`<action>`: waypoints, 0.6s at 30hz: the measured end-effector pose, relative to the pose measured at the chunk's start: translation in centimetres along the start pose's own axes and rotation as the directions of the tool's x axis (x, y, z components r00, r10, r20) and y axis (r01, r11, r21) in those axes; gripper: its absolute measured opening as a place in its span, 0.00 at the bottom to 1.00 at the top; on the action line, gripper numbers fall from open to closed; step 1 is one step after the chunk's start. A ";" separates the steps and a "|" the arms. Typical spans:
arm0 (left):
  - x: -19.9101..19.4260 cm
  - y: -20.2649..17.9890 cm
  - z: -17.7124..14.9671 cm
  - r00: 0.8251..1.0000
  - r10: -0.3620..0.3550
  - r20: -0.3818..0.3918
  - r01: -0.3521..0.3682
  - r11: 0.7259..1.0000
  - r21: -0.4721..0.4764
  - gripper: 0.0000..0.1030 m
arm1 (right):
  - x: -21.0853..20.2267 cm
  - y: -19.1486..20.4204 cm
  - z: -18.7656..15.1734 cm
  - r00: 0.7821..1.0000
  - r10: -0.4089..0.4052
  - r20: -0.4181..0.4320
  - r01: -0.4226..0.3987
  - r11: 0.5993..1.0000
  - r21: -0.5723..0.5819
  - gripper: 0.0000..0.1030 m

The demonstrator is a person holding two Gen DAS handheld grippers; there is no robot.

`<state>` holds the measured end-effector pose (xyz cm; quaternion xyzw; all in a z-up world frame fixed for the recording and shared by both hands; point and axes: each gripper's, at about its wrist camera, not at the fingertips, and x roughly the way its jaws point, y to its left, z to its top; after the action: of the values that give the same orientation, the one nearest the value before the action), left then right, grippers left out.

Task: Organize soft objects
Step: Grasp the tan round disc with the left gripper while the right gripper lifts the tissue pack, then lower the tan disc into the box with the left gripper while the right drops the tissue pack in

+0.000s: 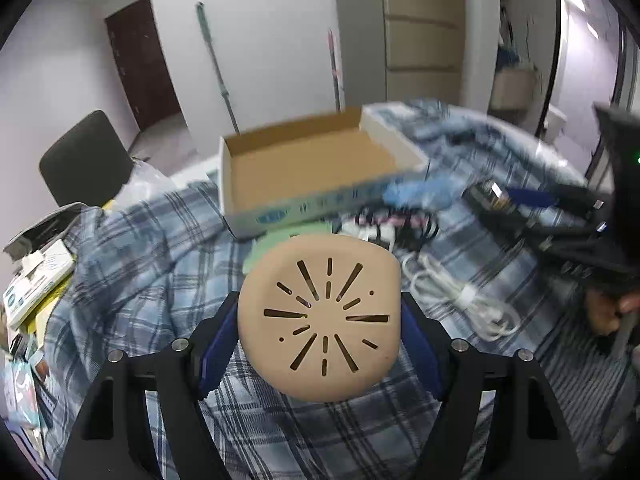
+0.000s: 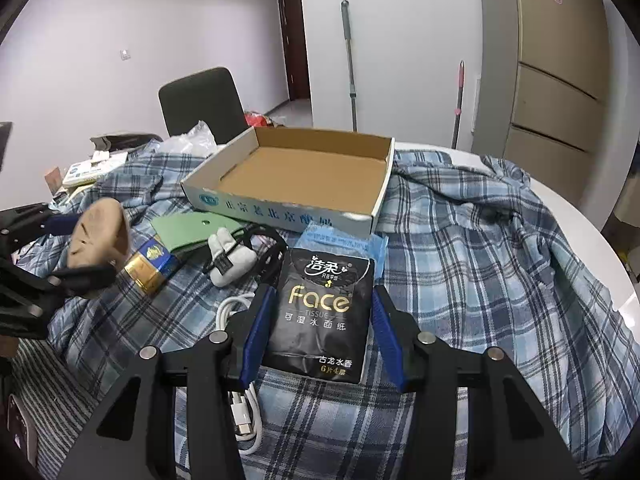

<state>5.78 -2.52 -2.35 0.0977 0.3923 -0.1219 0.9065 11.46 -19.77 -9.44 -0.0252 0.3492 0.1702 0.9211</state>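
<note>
My left gripper is shut on a beige, rounded soft pad with radiating slits, its blue fingers pressing both sides. In the right wrist view that pad hangs above the plaid cloth at the far left. My right gripper is shut on a black "Face" tissue pack, blue pads against its long edges. An open, empty cardboard box lies just beyond on the cloth; in the left wrist view the box is straight ahead of the pad.
A blue plaid cloth covers the table. Near the box lie a green flat piece, a blue-and-gold small carton, a white soft item tangled in black cable, a white cable and a blue packet. A black chair stands behind.
</note>
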 end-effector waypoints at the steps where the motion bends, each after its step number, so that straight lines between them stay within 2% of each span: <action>1: -0.7 0.1 0.2 1.000 0.002 0.021 -0.002 1.000 -0.012 0.75 | -0.2 0.0 0.1 1.000 -0.001 0.013 0.001 1.000 0.000 0.46; 6: -4.2 0.3 1.6 0.991 0.034 0.132 -0.026 0.997 -0.067 0.75 | -2.5 0.6 1.2 0.995 -0.028 0.091 0.030 0.999 -0.016 0.46; 11: -6.9 1.3 3.9 0.969 0.069 0.238 -0.038 0.990 -0.134 0.75 | -5.6 1.2 3.7 0.987 -0.027 0.155 0.031 0.999 -0.025 0.46; 18: -9.2 2.4 8.9 0.933 0.101 0.345 -0.043 0.984 -0.172 0.75 | -9.0 2.0 9.6 0.949 -0.078 0.305 0.087 0.996 -0.018 0.46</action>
<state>6.47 -1.30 10.59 0.0149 0.2286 -0.0717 0.9708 10.66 -18.94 3.83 -0.0275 0.1994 0.1387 0.9697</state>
